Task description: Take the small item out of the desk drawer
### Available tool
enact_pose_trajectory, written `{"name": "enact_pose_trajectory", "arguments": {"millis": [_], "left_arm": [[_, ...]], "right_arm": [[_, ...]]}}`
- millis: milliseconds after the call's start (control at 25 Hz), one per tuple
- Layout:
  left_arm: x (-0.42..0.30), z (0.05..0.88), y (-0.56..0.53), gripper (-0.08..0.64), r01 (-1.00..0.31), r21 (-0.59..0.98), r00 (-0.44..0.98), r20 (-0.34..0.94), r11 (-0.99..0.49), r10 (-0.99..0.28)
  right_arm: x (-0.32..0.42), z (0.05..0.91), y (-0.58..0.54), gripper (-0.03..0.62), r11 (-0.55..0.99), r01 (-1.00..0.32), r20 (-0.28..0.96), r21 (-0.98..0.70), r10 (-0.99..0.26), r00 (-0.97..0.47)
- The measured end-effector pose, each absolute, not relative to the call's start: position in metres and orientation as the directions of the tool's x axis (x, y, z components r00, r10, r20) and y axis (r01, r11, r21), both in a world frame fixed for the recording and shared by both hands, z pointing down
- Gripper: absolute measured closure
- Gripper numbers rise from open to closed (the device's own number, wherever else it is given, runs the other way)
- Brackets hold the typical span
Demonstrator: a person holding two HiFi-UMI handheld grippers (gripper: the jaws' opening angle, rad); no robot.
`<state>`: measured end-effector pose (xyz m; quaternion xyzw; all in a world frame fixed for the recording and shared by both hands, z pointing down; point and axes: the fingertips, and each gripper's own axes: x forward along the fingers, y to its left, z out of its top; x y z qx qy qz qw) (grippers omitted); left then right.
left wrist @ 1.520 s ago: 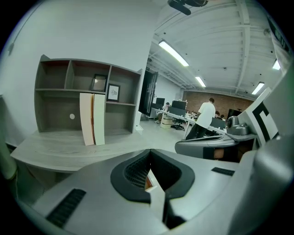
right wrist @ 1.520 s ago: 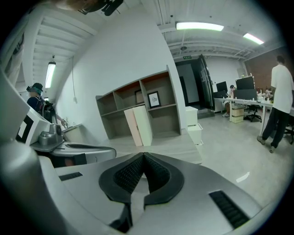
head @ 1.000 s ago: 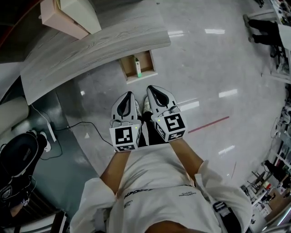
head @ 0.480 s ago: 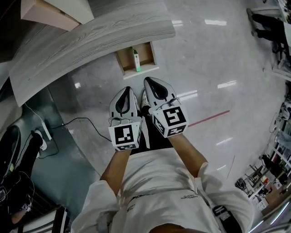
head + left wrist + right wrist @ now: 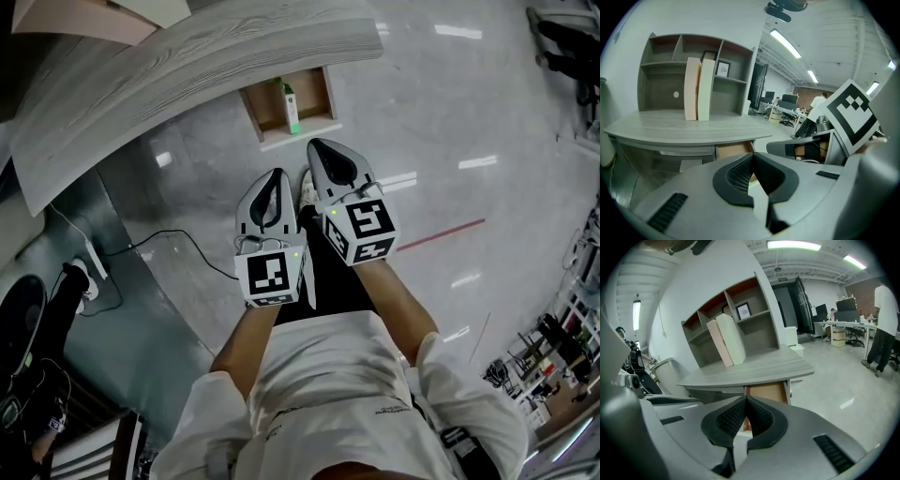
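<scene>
An open wooden drawer juts out from under the grey wood-grain desk. Inside it lies a small white item with a green end. My left gripper and right gripper are held side by side just short of the drawer's front, above the floor. Both are shut with nothing between the jaws. In the left gripper view the drawer shows beyond the closed tips; in the right gripper view the drawer sits just past them.
A shelf unit with a pink and a white binder stands on the desk. A black cable runs over the floor at left beside a power strip. Desks, chairs and a standing person fill the far room.
Both grippers have moved forward toward the drawer, the right one leading. The view has shifted so the desk and drawer sit higher in the frame.
</scene>
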<state>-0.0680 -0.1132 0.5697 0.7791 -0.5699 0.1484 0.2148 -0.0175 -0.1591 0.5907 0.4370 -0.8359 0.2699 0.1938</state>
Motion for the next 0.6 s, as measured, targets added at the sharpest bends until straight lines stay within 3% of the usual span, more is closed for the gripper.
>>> {"name": "enact_pose_trajectory", "arguments": {"millis": [600], "left_arm": [[-0.082, 0.602, -0.114, 0.545, -0.966, 0.189, 0.25, 0.499, -0.178, -0.83]], "right_arm": [[-0.028, 0.642, -0.172, 0.56, 0.448, -0.843, 0.602, -0.297, -0.597, -0.53]]}}
